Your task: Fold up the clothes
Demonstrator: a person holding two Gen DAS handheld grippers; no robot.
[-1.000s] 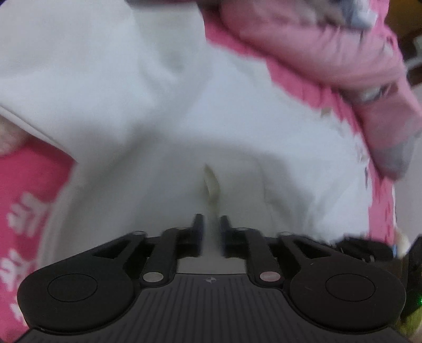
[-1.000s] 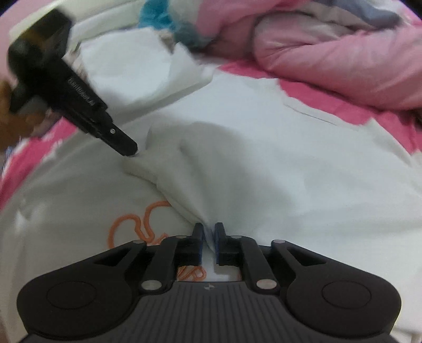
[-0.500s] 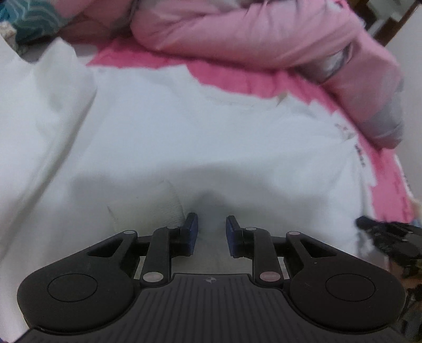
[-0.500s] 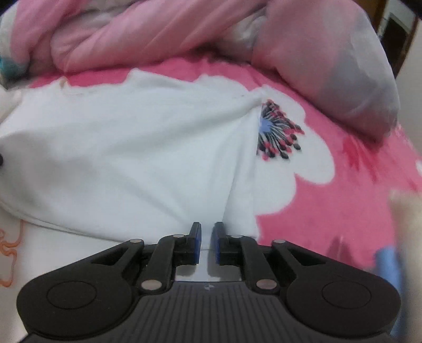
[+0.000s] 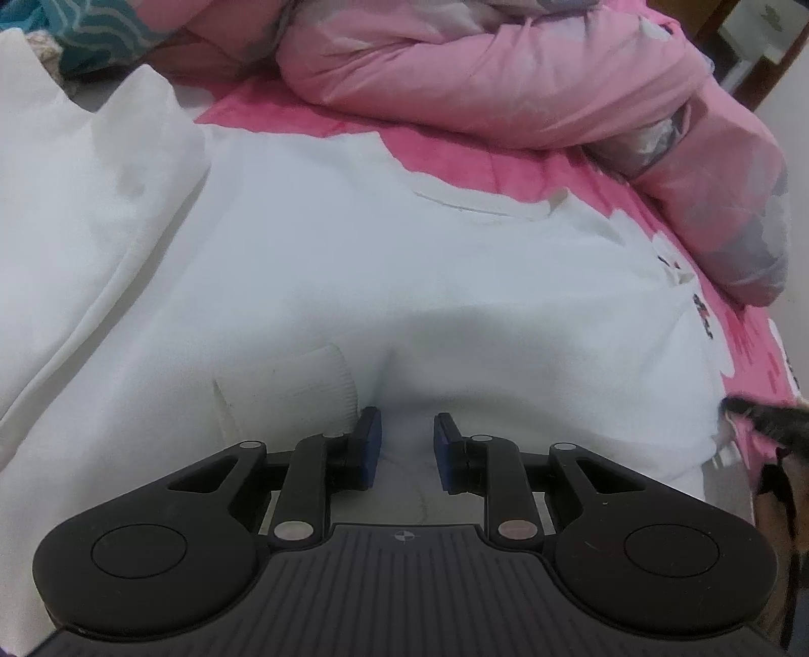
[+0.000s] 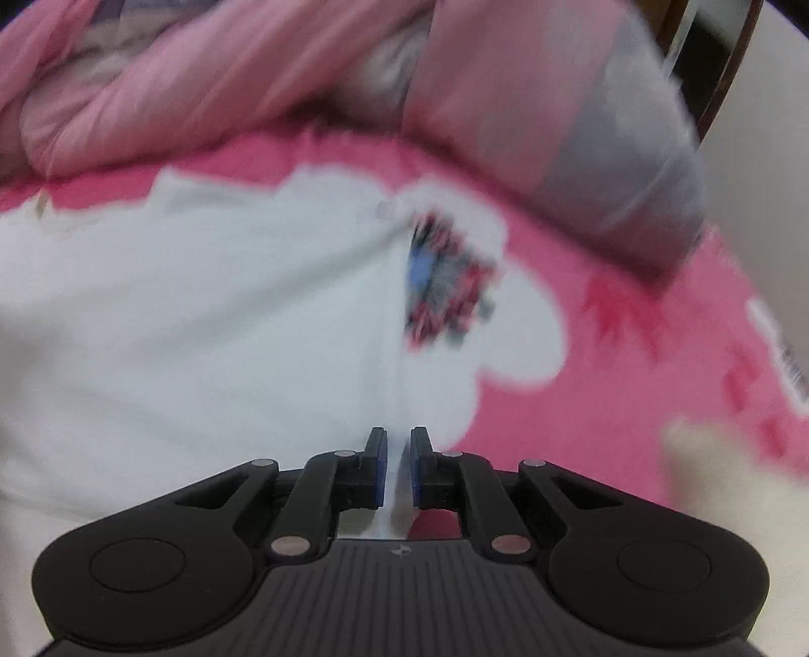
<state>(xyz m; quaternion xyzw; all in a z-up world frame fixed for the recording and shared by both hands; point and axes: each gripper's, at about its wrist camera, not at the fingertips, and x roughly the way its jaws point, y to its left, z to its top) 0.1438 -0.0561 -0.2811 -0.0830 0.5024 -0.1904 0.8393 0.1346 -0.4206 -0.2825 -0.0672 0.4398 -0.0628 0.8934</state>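
Gripping: right gripper (image 6: 398,467) has its jaws nearly together, clamped on a thin edge of the white garment (image 6: 192,323) that runs between the blue pads.
Left jaws: left gripper (image 5: 407,450) holds its jaws a little apart, pointing down at the white cloth; cloth bulges up between them, but whether the pads press on it I cannot tell.
Cuff: a ribbed cuff (image 5: 308,384) lies just left of the left gripper's left finger (image 5: 366,444).
Garment: it spreads across the middle of the bed, left to right, with a folded white part (image 5: 86,202) heaped at the far left in the left wrist view.
Surface: a pink bedsheet (image 6: 632,364) with large white flower shapes; one flower with a dark red and blue centre (image 6: 445,283) shows just beyond the garment's right edge, blurred.
Far side: a rumpled pink quilt (image 5: 505,76) with grey patches lies along the far edge of the bed.
Far left corner: a teal patterned cloth (image 5: 96,30).
Room: a pale wall (image 6: 758,151) at the far right, with a dark wooden frame (image 6: 723,76) beside it.
Right edge: the other gripper's dark tip (image 5: 758,414) shows at the garment's right side in the left wrist view.
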